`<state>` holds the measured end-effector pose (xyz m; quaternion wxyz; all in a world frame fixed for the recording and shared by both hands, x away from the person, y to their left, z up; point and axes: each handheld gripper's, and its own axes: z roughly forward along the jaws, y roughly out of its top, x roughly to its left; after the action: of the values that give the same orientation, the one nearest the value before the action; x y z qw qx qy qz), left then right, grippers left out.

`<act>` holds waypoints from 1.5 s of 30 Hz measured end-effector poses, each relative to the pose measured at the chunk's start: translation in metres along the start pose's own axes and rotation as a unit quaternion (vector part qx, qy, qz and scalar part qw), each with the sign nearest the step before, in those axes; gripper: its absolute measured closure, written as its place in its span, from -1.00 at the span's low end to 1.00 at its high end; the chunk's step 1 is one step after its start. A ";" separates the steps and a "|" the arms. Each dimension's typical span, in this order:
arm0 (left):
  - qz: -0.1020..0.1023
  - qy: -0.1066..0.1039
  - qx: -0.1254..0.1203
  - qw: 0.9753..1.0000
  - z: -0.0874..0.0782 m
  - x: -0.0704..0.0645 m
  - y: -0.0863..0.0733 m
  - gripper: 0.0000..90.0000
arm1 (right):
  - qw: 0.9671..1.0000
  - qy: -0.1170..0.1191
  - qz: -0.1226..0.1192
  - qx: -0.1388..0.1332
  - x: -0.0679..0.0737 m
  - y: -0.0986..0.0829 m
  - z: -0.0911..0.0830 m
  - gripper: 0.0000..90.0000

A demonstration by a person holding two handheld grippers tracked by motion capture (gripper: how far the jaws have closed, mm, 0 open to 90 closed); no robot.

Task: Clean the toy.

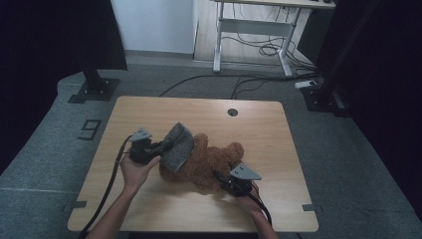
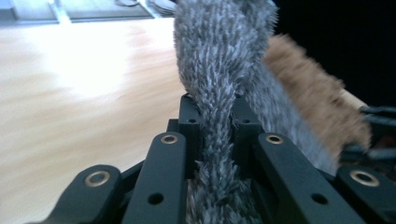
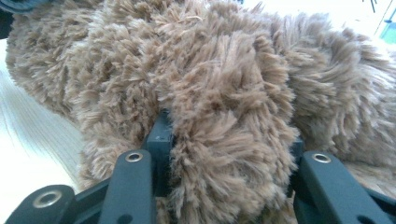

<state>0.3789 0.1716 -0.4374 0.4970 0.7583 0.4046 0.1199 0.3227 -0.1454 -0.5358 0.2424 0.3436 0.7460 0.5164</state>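
1. Brown teddy bear point(image 1: 211, 162) lying at the centre of the wooden worktop point(image 1: 149, 112) in the high view, with a grey knitted garment point(image 1: 177, 146) draped over its upper-left end.
2. Left claw point(image 1: 160, 147) clamped shut on the grey knitted garment point(image 2: 212, 88), the knit bunched into a narrow fold between the jaws.
3. Right claw point(image 1: 225, 180) closed on a plush limb of the teddy bear point(image 3: 219, 140), probably a leg, though hard to tell through the fur.
4. Both things soft and light: no stiffness, easily squashed, not fragile.
5. Long pile likely to slide and shed grip; better to bite deep into a limb than into surface fur.
6. Knit stretchy; best held at a hem or doubled fold, pulled gently to avoid dragging the bear.
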 end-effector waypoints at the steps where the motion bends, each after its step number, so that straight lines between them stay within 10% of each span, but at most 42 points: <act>1: 0.005 -0.005 0.009 1.000 0.010 -0.007 0.005 0.75 | 1.000 0.001 -0.002 -0.001 0.000 0.000 0.000 0.22; 8: 0.013 -0.014 0.057 0.998 0.048 -0.021 -0.002 0.75 | 1.000 0.011 -0.003 -0.002 -0.001 -0.001 -0.003 0.08; 14: 0.006 -0.027 0.049 0.998 0.040 -0.020 -0.020 0.77 | 0.999 0.052 0.009 0.012 -0.010 0.008 -0.019 -0.33; 22: 0.016 -0.046 0.026 0.998 0.024 -0.032 -0.045 0.78 | 0.997 0.027 0.058 -0.049 -0.038 0.039 -0.063 -0.53; 30: 0.015 -0.068 0.013 0.997 0.009 -0.037 -0.065 0.78 | 0.996 0.052 0.068 -0.009 -0.054 0.068 -0.046 -0.64; 34: 0.020 -0.074 0.014 0.997 0.005 -0.040 -0.071 0.77 | 0.992 0.105 0.057 0.038 -0.037 0.050 -0.031 -0.62; 39: 0.037 -0.079 0.014 0.996 0.000 -0.047 -0.080 0.77 | 0.986 0.146 0.070 0.033 -0.024 0.024 -0.043 -0.40; 45: 0.042 -0.062 -0.004 0.997 0.011 -0.041 -0.079 0.77 | 0.989 0.113 0.092 0.016 -0.021 0.007 -0.040 -0.27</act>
<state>0.3194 0.1481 -0.5008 0.5187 0.7788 0.3399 0.0948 0.3095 -0.1837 -0.5154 0.1030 0.3542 0.7418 0.5600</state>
